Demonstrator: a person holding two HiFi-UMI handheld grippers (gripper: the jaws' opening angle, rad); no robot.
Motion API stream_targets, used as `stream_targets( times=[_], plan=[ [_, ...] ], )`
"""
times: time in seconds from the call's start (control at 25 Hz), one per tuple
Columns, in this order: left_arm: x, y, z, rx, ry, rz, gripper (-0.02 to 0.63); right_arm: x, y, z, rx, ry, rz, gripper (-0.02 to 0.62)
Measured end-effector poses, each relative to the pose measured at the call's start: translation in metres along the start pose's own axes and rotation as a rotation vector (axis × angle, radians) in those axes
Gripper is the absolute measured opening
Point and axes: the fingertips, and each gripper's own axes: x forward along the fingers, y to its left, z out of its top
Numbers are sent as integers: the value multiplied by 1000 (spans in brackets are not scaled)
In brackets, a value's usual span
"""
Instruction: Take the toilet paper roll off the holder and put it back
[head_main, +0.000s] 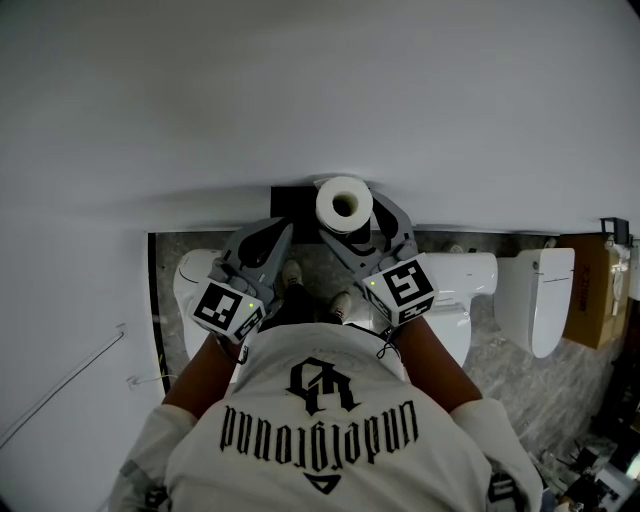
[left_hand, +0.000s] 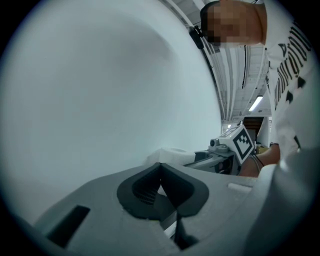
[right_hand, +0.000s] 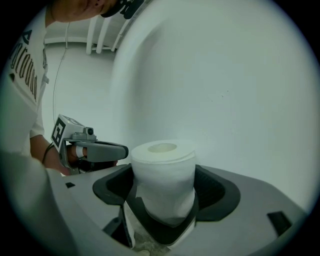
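Observation:
A white toilet paper roll (head_main: 344, 203) is held up close to the white wall, its hollow core facing me. My right gripper (head_main: 352, 222) is shut on the roll (right_hand: 164, 175), which stands upright between the dark pads (right_hand: 215, 190). A black holder (head_main: 291, 199) shows on the wall just left of the roll, mostly hidden. My left gripper (head_main: 282, 234) is shut with nothing in it, a little left of and below the roll. In its own view the pads (left_hand: 145, 187) meet, and the roll (left_hand: 170, 154) and right gripper (left_hand: 235, 144) lie beyond them.
The white wall (head_main: 300, 90) fills the upper half of the head view. Below are white toilets (head_main: 535, 295) (head_main: 190, 290) on a grey marble floor (head_main: 500, 360), and a brown cardboard box (head_main: 590, 290) at the right edge.

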Motion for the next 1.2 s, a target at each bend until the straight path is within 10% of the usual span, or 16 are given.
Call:
stream_targets(
  times=[1.2],
  plan=[
    [-28,-89,30,86,-72,70,12,-113,1,16,-64,-72,24,331]
  ],
)
